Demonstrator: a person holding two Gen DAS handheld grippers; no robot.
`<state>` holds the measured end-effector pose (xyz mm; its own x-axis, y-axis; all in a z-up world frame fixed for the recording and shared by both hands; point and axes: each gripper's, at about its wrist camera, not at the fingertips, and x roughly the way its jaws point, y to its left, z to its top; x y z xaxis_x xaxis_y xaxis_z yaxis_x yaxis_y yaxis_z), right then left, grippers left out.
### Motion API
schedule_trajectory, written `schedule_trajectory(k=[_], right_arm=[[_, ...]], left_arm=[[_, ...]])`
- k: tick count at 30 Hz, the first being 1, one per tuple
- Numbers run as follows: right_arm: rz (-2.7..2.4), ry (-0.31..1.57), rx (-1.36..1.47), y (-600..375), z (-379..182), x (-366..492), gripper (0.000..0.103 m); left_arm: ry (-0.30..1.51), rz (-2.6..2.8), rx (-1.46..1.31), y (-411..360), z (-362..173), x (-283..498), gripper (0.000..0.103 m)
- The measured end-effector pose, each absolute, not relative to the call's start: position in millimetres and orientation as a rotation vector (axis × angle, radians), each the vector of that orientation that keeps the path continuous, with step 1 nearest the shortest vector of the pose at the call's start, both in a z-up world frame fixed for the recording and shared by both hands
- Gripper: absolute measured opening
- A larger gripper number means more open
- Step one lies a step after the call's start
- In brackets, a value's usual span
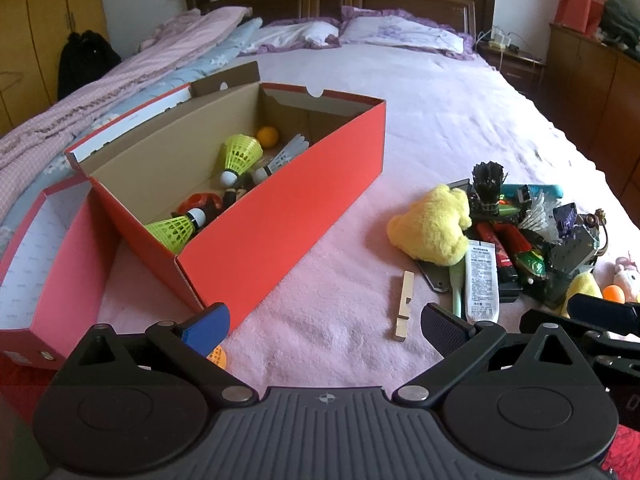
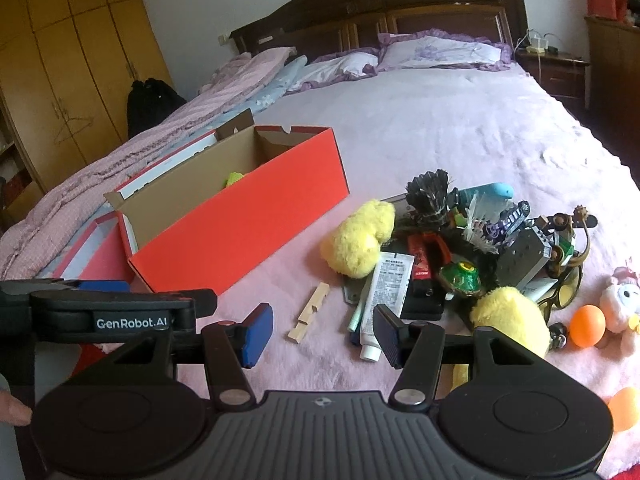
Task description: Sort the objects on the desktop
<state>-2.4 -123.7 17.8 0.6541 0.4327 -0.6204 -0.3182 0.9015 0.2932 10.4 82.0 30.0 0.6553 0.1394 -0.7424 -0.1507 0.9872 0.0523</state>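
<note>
A red shoe box lies open on the pink bedspread, holding yellow-green shuttlecocks, a white shuttlecock and an orange ball. To its right is a pile of small items with a yellow plush toy and a white tube. A wooden clothespin lies alone on the bedspread. My left gripper is open and empty near the box's front corner. My right gripper is open and empty, with the clothespin just beyond its fingertips.
The box lid lies left of the box. An orange ball sits under my left finger. A second yellow plush, two orange balls and a white-pink plush lie at the right. Pillows and a headboard are far back.
</note>
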Motion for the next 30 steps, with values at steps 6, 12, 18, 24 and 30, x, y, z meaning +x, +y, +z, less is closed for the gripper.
schedule_trajectory(k=[6, 12, 18, 24, 30], right_arm=[[0.413, 0.736, 0.171, -124.3, 17.4, -4.9, 0.062], [0.409, 0.733, 0.173, -124.4, 16.7, -5.9, 0.065], [0.407, 0.735, 0.173, -123.7, 15.3, -6.4, 0.066], [0.411, 0.737, 0.164, -121.7, 15.4, -8.2, 0.067], [0.409, 0.742, 0.167, -121.4, 14.6, -8.5, 0.067]], left_arm=[[0.839, 0.162, -0.015, 80.9, 29.2, 9.4, 0.103], [0.83, 0.168, 0.002, 77.9, 29.9, 8.8, 0.103], [0.819, 0.183, 0.037, 75.4, 31.1, 8.2, 0.103], [0.805, 0.176, 0.061, 74.3, 32.0, 6.6, 0.103], [0.803, 0.171, 0.061, 74.6, 31.7, 6.5, 0.103]])
